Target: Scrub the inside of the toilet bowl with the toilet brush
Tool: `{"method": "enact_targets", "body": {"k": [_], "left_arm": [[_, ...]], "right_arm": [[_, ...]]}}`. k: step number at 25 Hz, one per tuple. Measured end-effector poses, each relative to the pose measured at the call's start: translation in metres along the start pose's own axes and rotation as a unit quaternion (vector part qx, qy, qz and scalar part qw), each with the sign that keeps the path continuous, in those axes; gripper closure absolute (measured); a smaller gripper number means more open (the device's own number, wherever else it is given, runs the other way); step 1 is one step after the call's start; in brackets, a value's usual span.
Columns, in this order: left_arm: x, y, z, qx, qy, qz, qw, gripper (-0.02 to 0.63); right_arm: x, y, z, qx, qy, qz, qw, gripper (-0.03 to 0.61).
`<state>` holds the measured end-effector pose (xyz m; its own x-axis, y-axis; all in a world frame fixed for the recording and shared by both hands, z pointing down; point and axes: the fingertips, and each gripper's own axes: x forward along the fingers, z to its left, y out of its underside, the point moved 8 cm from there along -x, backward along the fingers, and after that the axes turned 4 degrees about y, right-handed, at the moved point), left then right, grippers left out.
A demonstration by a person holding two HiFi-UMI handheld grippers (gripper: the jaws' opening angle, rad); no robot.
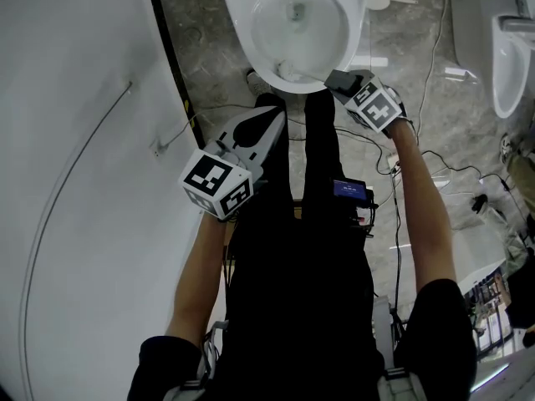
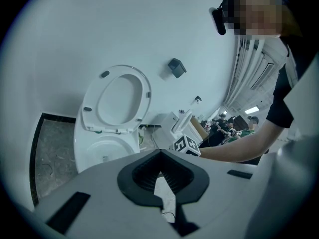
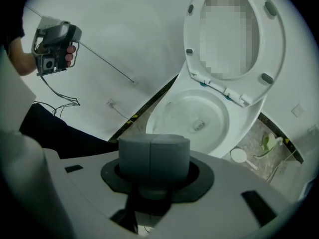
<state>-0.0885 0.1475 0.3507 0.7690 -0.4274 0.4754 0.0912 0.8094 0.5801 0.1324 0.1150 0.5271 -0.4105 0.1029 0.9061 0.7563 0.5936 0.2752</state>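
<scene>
Nearest, the left gripper (image 2: 160, 156) hangs over the person's dark trousers (image 1: 322, 249). Its jaws are drawn together on nothing, with only a sliver of light between the ribbed pads. It is well apart from the toilet.

Further out, the right gripper (image 3: 154, 156) reaches to the near edge of the toilet bowl (image 1: 247, 36). Its jaws are clamped round the thick grey end of the toilet brush (image 3: 154, 151). From there the thin handle slants down into the bowl. The brush head (image 1: 288, 71) is a pale smudge against the porcelain – it seems to lie on the near inner wall, just under the rim.

Behind the bowl, the seat (image 3: 278, 44) is tipped up. On the marbled floor (image 1: 209, 48) beyond, a small round white thing (image 1: 377, 1) lies just beside the toilet's base – what it is I cannot tell.
</scene>
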Motion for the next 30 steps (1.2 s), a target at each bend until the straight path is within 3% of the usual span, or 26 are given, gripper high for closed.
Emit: {"method": "enact_targets", "body": {"k": [8,16,30], "left_arm": [[0.000,-0.002,0.001,0.001,0.000,-0.001,1.0000,0.603],[-0.001,-0.002,0.000,-0.001,0.000,-0.002,1.0000,0.603],[-0.003,0.000,0.002,-0.002,-0.003,-0.002,1.0000,0.603]], "right_arm": [[-0.014,0.007,-0.008,-0.040,0.015,0.042,0.998,0.419],[-0.027,0.013,-0.025,-0.047,0.057,0.087,0.994,0.419],[-0.039,0.009,-0.055,-0.039,0.129,0.112,0.984,0.420]]}}
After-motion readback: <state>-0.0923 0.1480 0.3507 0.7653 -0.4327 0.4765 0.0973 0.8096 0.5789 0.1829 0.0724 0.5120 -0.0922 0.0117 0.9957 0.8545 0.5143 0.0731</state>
